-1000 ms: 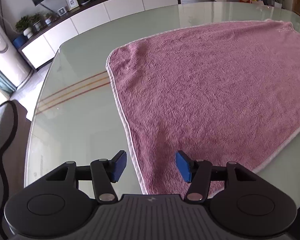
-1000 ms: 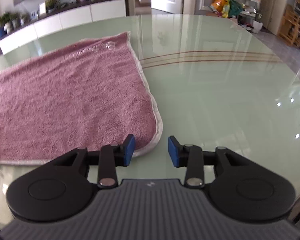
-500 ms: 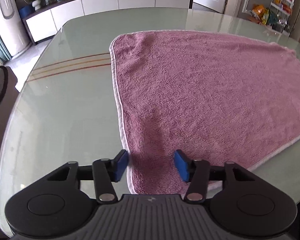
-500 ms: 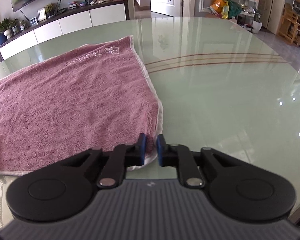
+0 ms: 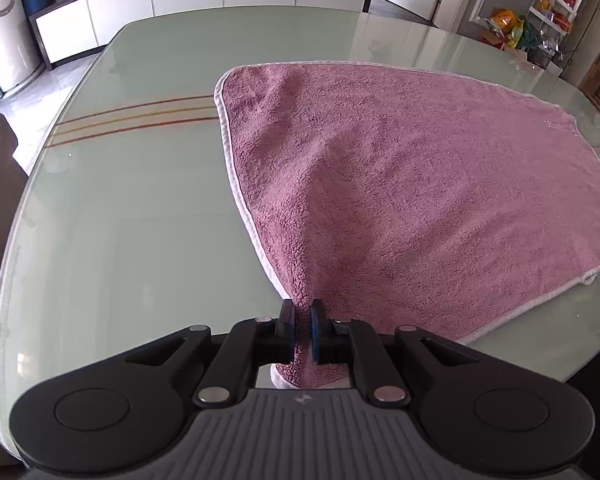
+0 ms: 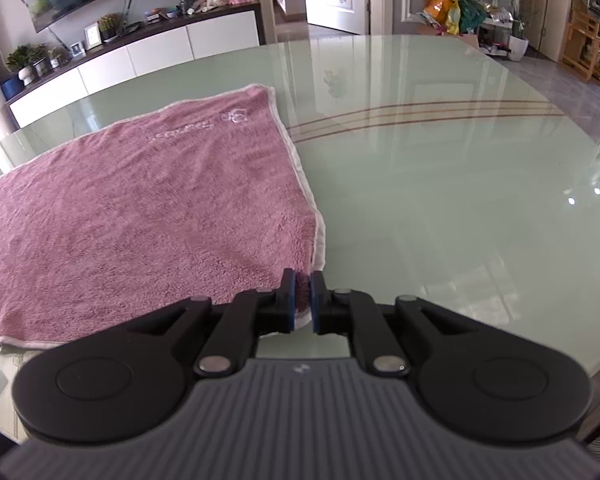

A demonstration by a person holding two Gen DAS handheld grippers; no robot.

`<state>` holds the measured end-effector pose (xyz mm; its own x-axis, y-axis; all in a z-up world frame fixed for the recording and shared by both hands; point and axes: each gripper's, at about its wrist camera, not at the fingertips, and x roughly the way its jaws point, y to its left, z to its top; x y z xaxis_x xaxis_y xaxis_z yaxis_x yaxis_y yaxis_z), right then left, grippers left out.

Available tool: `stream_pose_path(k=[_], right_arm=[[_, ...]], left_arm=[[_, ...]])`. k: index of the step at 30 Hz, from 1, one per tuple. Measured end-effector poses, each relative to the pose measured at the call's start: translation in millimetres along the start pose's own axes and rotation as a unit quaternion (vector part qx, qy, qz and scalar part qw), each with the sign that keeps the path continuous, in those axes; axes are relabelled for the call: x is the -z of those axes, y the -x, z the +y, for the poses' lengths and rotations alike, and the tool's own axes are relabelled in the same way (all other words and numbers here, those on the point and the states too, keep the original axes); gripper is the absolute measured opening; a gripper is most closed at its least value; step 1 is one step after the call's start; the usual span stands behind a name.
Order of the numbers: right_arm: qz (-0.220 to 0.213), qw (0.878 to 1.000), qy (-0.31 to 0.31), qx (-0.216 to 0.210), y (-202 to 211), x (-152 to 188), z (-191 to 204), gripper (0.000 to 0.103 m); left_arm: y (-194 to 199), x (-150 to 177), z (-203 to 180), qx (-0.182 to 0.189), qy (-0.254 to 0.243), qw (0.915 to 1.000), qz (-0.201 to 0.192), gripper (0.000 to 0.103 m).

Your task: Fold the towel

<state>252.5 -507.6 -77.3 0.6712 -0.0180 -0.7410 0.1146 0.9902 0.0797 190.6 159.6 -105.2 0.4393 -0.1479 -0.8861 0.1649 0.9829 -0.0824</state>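
Glass counter (image 5: 132,208) fills most of both views, pale green with red-brown stripes across it. Pink towel (image 5: 400,184) lies on it in a single layer, spread nearly flat: centre and right of the left wrist view, left half of the right wrist view (image 6: 140,216). No fold made yet as far as I can see, so the task is at the start: corners gripped, every fold left to do. Towel is fluffy terry with a thin white binding round the edge and pale embroidered lettering near the far corner in the right wrist view. In the left wrist view the cloth tents up in a ridge running from the lower centre of the frame toward the far corner, so that near corner looks lifted off the glass. Left tool (image 5: 301,330), lower centre, has just been closing and is clamped on that near corner, pile bunched between the blue pads. Right tool (image 6: 302,302), lower centre, likewise clamped on the other near corner at the white binding.
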Motion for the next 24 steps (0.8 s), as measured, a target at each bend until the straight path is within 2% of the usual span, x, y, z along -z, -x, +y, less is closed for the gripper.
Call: stream_pose_path(k=[7,11,13,14,15,16,18,24], right_arm=[[0.013,1.0,-0.008,-0.001,2.8,9.9,-4.2,0.007],[0.015,1.0,-0.009,0.0,-1.3,13.7,-3.4,0.007],[0.016,1.0,-0.008,0.003,-2.7,15.1,-1.7,0.013],[0.01,1.0,-0.009,0.007,-1.9,15.1,-1.4,0.019],[0.005,1.0,-0.01,0.01,-1.0,15.1,-1.1,0.03],[-0.001,1.0,-0.01,0.014,-0.2,15.1,-0.8,0.032],[-0.01,1.0,-0.015,0.016,1.7,15.5,-1.0,0.032],[-0.006,0.999,-0.021,0.033,-4.1,15.2,-3.6,0.033]], left_arm=[[-5.6,4.5,-5.3,-0.013,-0.022,0.9993,0.028,0.01],[-4.5,0.9,-5.2,-0.037,-0.036,0.9981,0.033,0.024],[-2.9,-2.2,-6.2,-0.052,-0.05,0.9969,0.031,0.03],[-4.8,-4.8,-9.5,-0.062,-0.058,0.9959,0.029,0.033],[-3.9,-4.6,-10.9,-0.071,-0.064,0.9951,0.026,0.037],[-2.2,-5.0,-11.8,-0.08,-0.069,0.9942,0.021,0.039],[2.0,-5.6,-12.1,-0.093,-0.074,0.9928,0.011,0.049],[11.3,-9.9,-21.6,-0.096,-0.081,0.9919,-0.021,0.051]])
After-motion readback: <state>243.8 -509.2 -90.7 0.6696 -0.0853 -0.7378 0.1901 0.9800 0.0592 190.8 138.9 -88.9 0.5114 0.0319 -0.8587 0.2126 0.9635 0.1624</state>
